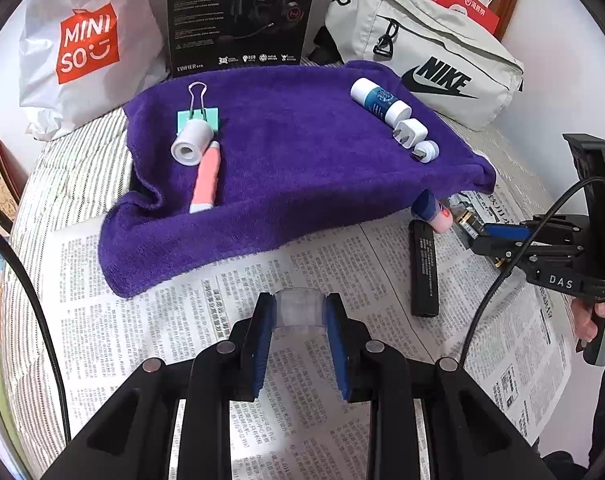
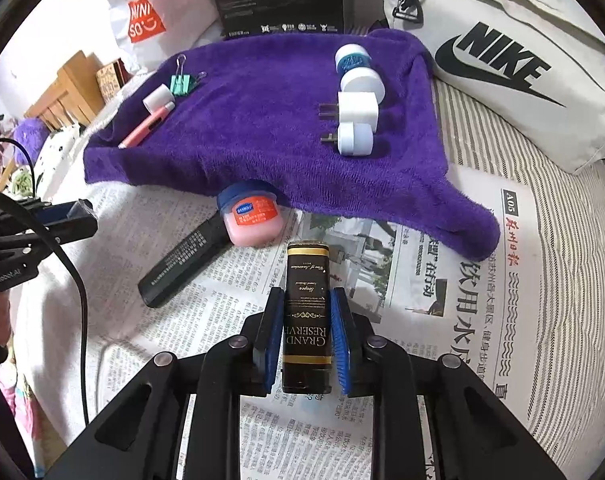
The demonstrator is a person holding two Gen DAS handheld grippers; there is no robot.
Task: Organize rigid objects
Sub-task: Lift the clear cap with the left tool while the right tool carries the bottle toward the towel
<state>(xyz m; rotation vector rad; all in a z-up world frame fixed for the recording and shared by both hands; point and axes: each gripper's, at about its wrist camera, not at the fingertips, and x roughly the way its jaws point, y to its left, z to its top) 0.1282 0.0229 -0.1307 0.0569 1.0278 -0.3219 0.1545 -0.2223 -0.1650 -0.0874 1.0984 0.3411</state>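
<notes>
Lower centre of the left wrist view: the left gripper (image 1: 298,314) is closed on a small clear plastic cylinder (image 1: 299,307), pinched between the blue pads, above the newspaper (image 1: 182,320).

Lower centre of the right wrist view: the right gripper (image 2: 305,320) is closed on a dark box (image 2: 305,312) with gold lettering. The far end of the box points toward the towel.

Middle of the right wrist view: a black stick (image 2: 182,264) and a pink jar (image 2: 250,220) with a blue lid lie on the newspaper, touching each other, at the near edge of the purple towel (image 2: 262,120).

Upper part of the frame, on the towel: clip (image 2: 182,82), white cap (image 2: 158,98) and pink pen (image 2: 144,128) at upper left; blue-labelled tube (image 2: 356,66) and two white plugs (image 2: 356,120) in a row at upper right.

Step in hand, as judged: both grippers are carrying items toward the towel groups. The next move calls for setting each item on bare towel beside a row without knocking the pieces there. The stick and jar appear not yet sorted.
</notes>
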